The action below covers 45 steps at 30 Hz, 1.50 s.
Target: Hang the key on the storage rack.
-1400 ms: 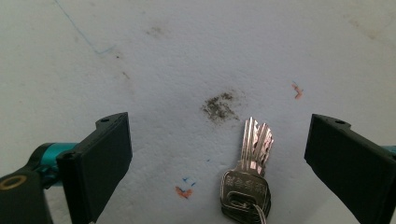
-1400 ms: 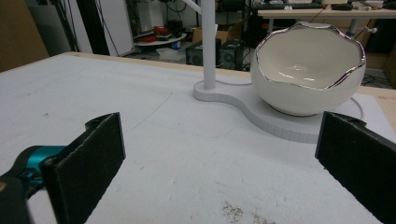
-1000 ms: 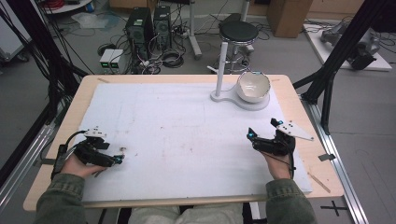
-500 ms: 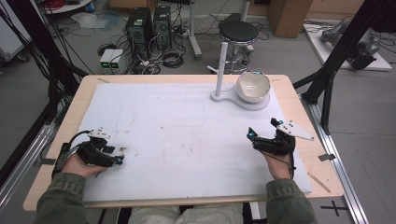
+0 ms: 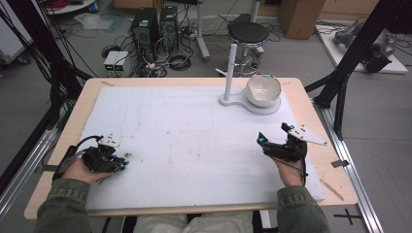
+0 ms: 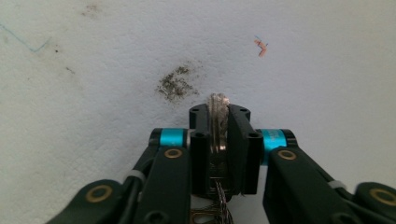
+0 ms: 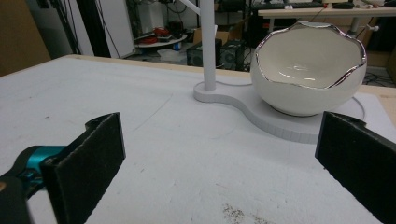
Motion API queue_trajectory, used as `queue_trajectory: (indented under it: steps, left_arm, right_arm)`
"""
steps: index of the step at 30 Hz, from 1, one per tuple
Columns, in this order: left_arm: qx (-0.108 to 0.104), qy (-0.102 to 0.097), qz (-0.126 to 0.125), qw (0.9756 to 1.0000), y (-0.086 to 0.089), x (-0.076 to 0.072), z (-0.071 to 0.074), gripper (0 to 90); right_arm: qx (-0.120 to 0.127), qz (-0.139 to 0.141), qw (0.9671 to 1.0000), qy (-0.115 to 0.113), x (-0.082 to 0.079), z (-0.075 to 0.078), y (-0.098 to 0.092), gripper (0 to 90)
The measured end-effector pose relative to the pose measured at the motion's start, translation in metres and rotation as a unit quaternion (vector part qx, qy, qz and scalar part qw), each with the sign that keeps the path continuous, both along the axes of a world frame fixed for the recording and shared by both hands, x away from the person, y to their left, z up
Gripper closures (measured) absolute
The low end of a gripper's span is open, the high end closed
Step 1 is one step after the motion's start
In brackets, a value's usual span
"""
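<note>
Silvery chain (image 6: 218,122) sits pinched between the left gripper (image 6: 219,116) fingers — upright.

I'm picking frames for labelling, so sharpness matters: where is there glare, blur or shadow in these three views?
High view: even light, soft overall, no hard shadows on the white mat. Left gripper view: the mat's stains are sharp, the metal chain between the shut jaws slightly soft. Right gripper view: bright glints inside the bowl and on its silver rim; the near jaws and background clutter are blurred.
</note>
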<state>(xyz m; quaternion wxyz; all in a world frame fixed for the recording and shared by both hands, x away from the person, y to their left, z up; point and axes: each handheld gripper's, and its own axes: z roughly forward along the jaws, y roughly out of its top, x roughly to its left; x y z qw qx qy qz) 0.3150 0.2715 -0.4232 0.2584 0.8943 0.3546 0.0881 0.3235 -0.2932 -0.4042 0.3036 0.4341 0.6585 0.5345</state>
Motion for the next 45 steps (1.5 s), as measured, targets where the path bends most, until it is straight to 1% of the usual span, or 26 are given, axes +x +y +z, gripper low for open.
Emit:
queue_trajectory:
  steps: [4,5,10,13,15,16,17,20,22,23,24,25,26,28,29,30,31,35,36,37,39,40,42,45]
  left_arm:
    - [-0.001,-0.002,-0.003,1.0,0.001,0.0,0.0,80.3]
    - [0.002,-0.005,-0.003,1.0,0.001,0.0,0.0,80.4]
    - [0.001,-0.009,-0.003,1.0,0.002,0.0,0.001,80.6]
    - [-0.01,-0.017,0.0,0.9998,0.004,-0.001,0.004,80.7]
    - [-0.013,-0.017,-0.003,0.9998,0.005,-0.001,0.005,80.7]
    - [-0.013,-0.021,-0.003,0.9997,0.005,-0.001,0.006,80.7]
    - [-0.015,-0.03,0.001,0.9994,0.006,-0.002,0.009,80.7]
    - [-0.018,-0.036,0.002,0.9992,0.007,-0.002,0.012,80.8]
    - [-0.025,-0.041,0.004,0.9988,0.007,-0.003,0.014,80.7]
    - [-0.034,-0.045,0.009,0.9984,0.008,-0.004,0.016,80.8]
    - [-0.034,-0.045,0.009,0.9984,0.008,-0.004,0.016,80.7]
    - [-0.04,-0.052,0.013,0.9977,0.011,-0.004,0.019,80.7]
    - [-0.04,-0.052,0.013,0.9977,0.011,-0.004,0.019,80.8]
    - [-0.049,-0.058,0.019,0.997,0.013,-0.004,0.021,80.8]
    - [-0.059,-0.064,0.02,0.996,0.016,-0.005,0.025,80.8]
    - [-0.059,-0.064,0.02,0.996,0.016,-0.005,0.025,80.8]
    - [-0.068,-0.071,0.023,0.9949,0.017,-0.006,0.031,80.8]
    - [-0.078,-0.087,0.024,0.9929,0.018,-0.007,0.045,80.7]
    - [-0.078,-0.087,0.024,0.9929,0.018,-0.007,0.045,80.7]
    - [-0.083,-0.09,0.029,0.9921,0.018,-0.007,0.047,80.7]
    - [-0.092,-0.096,0.031,0.9906,0.02,-0.007,0.052,80.7]
    - [-0.103,-0.1,0.033,0.9891,0.019,-0.005,0.057,80.8]
    - [-0.105,-0.1,0.031,0.9889,0.019,-0.003,0.06,80.8]
    - [-0.101,-0.102,0.025,0.9894,0.015,0.001,0.071,80.8]
  right_arm:
    - [-0.003,0.002,1.0,-0.002,0.0,0.0,0.0,0.5]
    - [-0.002,0.002,1.0,-0.002,0.0,0.0,0.0,0.5]
    - [-0.003,0.001,1.0,-0.002,0.0,0.0,0.0,0.5]
    - [-0.003,0.001,1.0,-0.002,0.001,0.0,0.0,0.5]
    - [-0.003,0.002,1.0,-0.002,0.001,0.0,0.0,0.5]
    - [-0.003,0.002,1.0,-0.002,0.001,0.0,0.0,0.5]
    - [-0.002,0.001,1.0,-0.001,0.001,0.0,0.0,0.5]
    - [0.0,0.0,1.0,0.001,0.0,0.0,0.0,0.5]
    - [0.002,0.0,1.0,-0.002,0.0,0.0,-0.001,0.5]
    - [0.005,-0.001,1.0,0.001,-0.001,0.001,-0.001,0.5]
    - [0.005,-0.001,1.0,0.001,-0.001,0.0,-0.001,0.5]
    - [0.005,-0.001,1.0,0.0,0.0,0.0,-0.001,0.5]
    - [0.005,-0.001,1.0,0.0,0.0,0.0,-0.001,0.5]
    - [0.005,-0.001,1.0,0.0,0.0,0.0,-0.001,0.5]
    - [0.004,0.002,1.0,0.0,0.0,0.0,-0.001,0.5]
    - [0.004,0.003,1.0,0.0,0.0,0.0,-0.001,0.5]
    - [0.004,0.003,1.0,0.0,0.0,0.0,-0.001,0.5]
    - [0.008,0.004,1.0,0.002,-0.001,0.0,-0.001,0.5]
    - [0.011,0.005,0.9999,0.002,-0.001,0.001,-0.001,0.5]
    - [0.012,0.005,0.9999,-0.003,-0.001,0.001,-0.002,0.5]
    - [0.016,0.004,0.9999,-0.003,-0.002,0.001,-0.002,0.5]
    - [0.02,0.002,0.9998,-0.001,-0.003,0.002,-0.002,0.5]
    - [0.019,0.002,0.9998,-0.004,-0.003,0.002,-0.003,0.5]
    - [0.026,0.0,0.9997,-0.005,-0.003,0.002,-0.004,0.5]
